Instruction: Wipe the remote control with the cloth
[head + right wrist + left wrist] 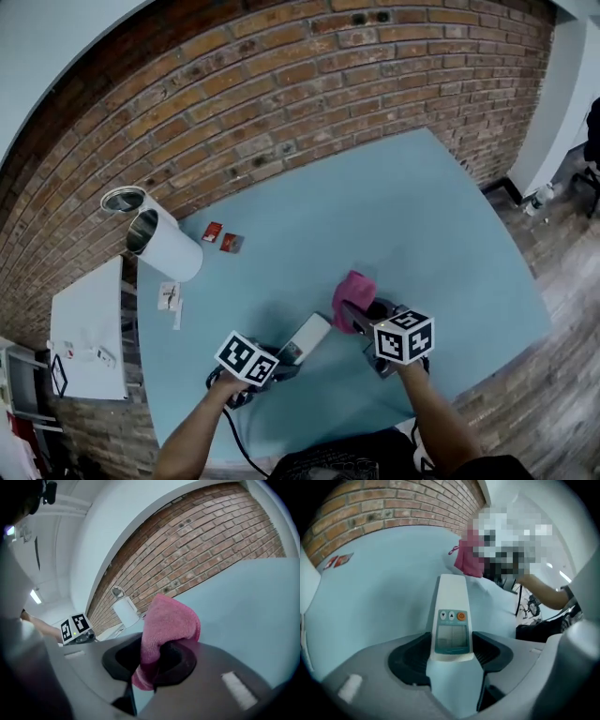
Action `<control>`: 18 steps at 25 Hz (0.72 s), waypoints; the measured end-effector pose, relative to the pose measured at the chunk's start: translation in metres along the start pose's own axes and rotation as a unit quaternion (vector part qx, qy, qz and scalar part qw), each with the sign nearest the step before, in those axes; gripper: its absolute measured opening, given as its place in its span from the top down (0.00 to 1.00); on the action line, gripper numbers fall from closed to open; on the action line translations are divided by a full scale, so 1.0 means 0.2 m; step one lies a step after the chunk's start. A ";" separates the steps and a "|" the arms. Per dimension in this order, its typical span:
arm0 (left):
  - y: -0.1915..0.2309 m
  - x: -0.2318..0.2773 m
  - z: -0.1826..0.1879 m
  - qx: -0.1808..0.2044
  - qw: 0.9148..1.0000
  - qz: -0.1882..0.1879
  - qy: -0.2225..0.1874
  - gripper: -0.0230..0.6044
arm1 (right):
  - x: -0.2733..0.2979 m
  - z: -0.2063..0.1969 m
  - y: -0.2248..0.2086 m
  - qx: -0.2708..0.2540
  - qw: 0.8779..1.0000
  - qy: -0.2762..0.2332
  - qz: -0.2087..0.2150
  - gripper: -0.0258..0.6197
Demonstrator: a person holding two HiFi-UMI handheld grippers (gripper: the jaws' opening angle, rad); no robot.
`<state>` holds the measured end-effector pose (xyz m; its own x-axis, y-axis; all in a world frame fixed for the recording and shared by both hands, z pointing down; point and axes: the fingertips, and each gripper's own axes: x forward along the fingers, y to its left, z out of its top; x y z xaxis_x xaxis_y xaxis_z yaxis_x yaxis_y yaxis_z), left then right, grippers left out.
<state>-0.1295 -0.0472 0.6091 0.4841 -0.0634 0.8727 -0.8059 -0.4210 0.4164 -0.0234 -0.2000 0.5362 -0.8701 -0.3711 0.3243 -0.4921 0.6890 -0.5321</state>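
The white remote control (pixel 307 337) (pixel 451 620) is over the near part of the worktop (pixel 422 225) (pixel 379 602) (pixel 262 602). The left hand-held gripper (pixel 284 357) (pixel 451 657) grips its near end, with one dark pad pressed on each side. The remote control has a grey screen, two little arrow buttons and a round orange button. I cannot read any words on it. Just past its far end is the pink cloth (pixel 352 292) (pixel 465 559) (pixel 169 620). The right hand-held gripper (pixel 363 314) (pixel 157 660) is closed tight on a fold of the cloth, and the rest of it puffs up above the jaws. Each gripper has a cube (pixel 247 358) with black and white squares on it. The worktop is light blue and stands against a brick wall (pixel 281 84) (pixel 201 545). The floor (pixel 553 272) looks like wood, and a bottle (pixel 538 198) stands on it at the right. Far back on the worktop a white tube (pixel 169 246) (pixel 124 610) lies on its side with its shiny open end showing. I cannot tell what is in it. Near it are two small red packets (pixel 222 237) (pixel 340 560) and a white card (pixel 169 296). Their writing is too small to read. A small white table (pixel 89 328) stands at the left.
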 end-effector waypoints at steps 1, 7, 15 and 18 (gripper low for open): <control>-0.01 0.00 0.00 -0.018 1.000 -0.021 -0.006 0.53 | -0.02 -0.02 0.00 0.002 1.000 -0.004 -0.006 0.86; -0.09 -0.01 0.02 -0.100 0.985 -0.139 -0.037 0.52 | -0.08 -0.11 0.04 -0.014 0.999 -0.015 -0.032 0.86; -0.28 -0.04 0.08 -0.278 0.879 -0.371 -0.111 0.52 | -0.10 -0.16 0.06 -0.040 0.996 -0.042 -0.073 0.86; -0.30 -0.06 0.08 -0.311 0.846 -0.414 -0.127 0.52 | -0.07 -0.17 0.07 -0.056 0.995 -0.037 -0.078 0.86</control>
<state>-0.0809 -0.0362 0.5687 0.9643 -0.2062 0.1659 -0.1397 0.1359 0.9808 -0.0177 -0.1633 0.5514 -0.7846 -0.5213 0.3355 -0.6194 0.6825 -0.3880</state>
